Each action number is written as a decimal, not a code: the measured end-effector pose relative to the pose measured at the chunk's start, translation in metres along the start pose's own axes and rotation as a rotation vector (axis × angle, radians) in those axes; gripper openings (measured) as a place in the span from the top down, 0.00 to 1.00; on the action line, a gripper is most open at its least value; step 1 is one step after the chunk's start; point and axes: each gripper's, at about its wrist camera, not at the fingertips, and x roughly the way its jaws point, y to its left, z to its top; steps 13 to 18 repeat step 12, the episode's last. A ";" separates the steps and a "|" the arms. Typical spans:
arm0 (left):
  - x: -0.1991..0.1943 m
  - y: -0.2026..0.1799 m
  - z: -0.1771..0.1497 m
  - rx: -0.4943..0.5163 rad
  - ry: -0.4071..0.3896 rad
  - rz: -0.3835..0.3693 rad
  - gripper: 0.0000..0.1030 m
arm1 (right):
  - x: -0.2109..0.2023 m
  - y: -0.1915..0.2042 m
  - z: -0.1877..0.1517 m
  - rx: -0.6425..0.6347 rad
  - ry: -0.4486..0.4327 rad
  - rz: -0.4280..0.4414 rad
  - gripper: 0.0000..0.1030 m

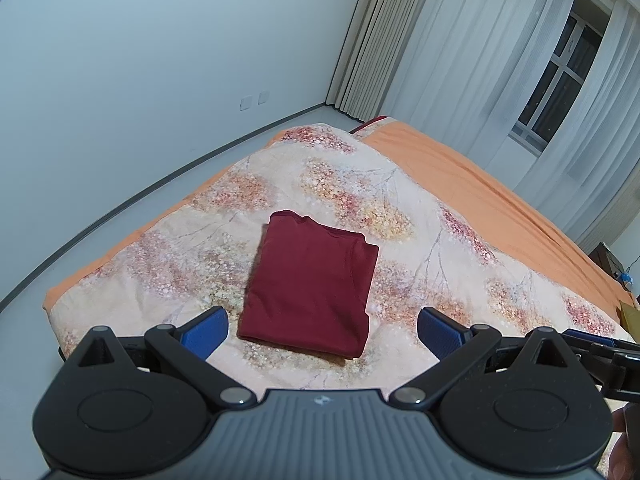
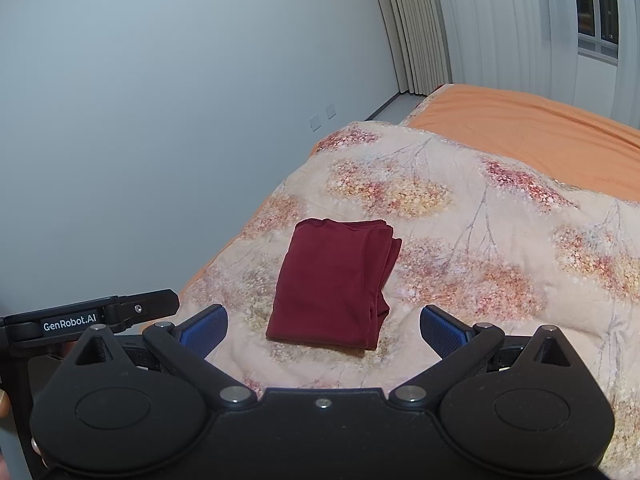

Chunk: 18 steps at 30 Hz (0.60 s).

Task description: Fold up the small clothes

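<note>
We see the dark red garment (image 1: 310, 284) lying as a neat folded rectangle on the floral duvet (image 1: 420, 220), at about twelve o'clock from both sets of tongs and near each of them. We judge the folding of this piece to be essentially done.

The main risk now is undoing it. The stacked layers show loose along the three o'clock edge in the right wrist view (image 2: 384, 268), so a pad brushing that side, or a pinch that catches only the top layer, could drag the stack open. The soft duvet may also sag under pressure and skew the pile.

Our left gripper (image 1: 322, 330) hovers above the bedding just short of the near edge, its blue pads (image 1: 204, 332) spread wide and holding nothing. Our right gripper (image 2: 324, 330) sits beside it in the same pose, wide apart and empty, angled down toward the garment from slightly further to the three o'clock side.
</note>
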 end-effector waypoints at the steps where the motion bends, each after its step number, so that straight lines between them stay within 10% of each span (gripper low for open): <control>1: 0.000 0.000 0.000 0.003 -0.002 0.005 0.00 | 0.001 0.001 0.000 0.001 0.000 -0.001 0.01; 18: -0.004 -0.003 -0.002 0.009 -0.032 0.026 0.00 | 0.004 0.000 0.000 0.010 0.003 -0.007 0.01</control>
